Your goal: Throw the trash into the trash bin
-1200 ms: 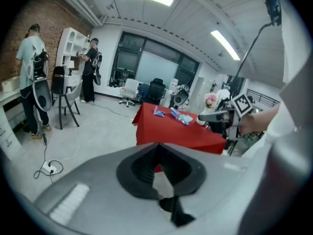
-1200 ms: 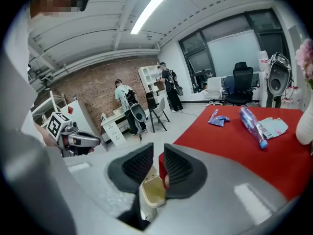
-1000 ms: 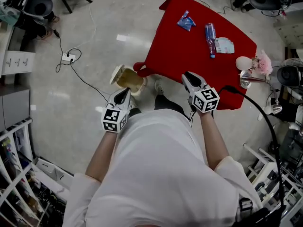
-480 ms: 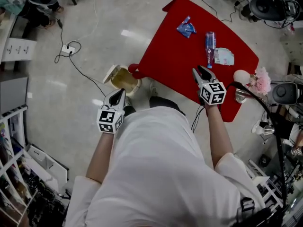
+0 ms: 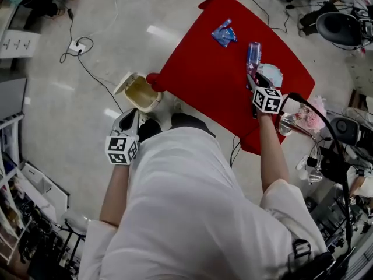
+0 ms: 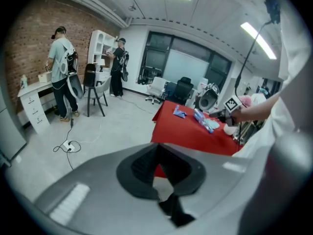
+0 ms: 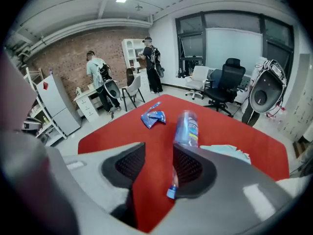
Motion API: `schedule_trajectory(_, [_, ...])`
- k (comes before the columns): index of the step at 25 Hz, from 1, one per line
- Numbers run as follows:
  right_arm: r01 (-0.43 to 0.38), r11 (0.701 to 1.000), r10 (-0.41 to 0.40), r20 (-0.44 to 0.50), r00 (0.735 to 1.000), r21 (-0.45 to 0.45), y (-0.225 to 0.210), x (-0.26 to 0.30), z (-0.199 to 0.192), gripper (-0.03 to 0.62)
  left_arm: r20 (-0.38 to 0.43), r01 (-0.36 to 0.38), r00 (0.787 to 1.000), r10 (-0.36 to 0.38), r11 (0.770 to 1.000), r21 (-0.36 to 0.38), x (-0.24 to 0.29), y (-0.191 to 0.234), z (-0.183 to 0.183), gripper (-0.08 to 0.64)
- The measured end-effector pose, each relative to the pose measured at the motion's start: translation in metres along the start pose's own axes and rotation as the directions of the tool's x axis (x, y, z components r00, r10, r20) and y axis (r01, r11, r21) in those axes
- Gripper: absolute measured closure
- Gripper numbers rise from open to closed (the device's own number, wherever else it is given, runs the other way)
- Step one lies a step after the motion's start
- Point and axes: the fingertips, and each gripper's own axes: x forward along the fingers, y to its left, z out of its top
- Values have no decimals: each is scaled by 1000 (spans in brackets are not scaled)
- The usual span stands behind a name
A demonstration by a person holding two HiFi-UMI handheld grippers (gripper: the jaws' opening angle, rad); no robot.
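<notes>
Right tongs (image 7: 159,153), jaws just opened round its cap (image 7: 171,192), half-hide the bottle (image 7: 187,126).

Red table (image 5: 204,89): person's side bare, passable. Bottle (image 5: 253,57), wrapper (image 5: 224,34) obstruct far side. Bin (image 5: 139,92) just beside left corner.

white short-sleeved shirt (image 5: 192,214); grey left hand-held gripper (image 5: 130,116), right hand-held gripper (image 5: 252,80); black pads (image 7: 129,166); black-white marker cubes (image 5: 121,149)

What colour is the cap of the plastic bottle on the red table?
Blue. The cap shows best in the right gripper view.
</notes>
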Motion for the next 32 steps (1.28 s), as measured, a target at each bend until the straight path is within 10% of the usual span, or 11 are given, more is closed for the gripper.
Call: schedule_trajectory(32, [75, 997, -72, -311, 948, -3, -65, 120, -25, 267, -32, -96, 995, 94, 991, -90, 27, 18, 4, 555])
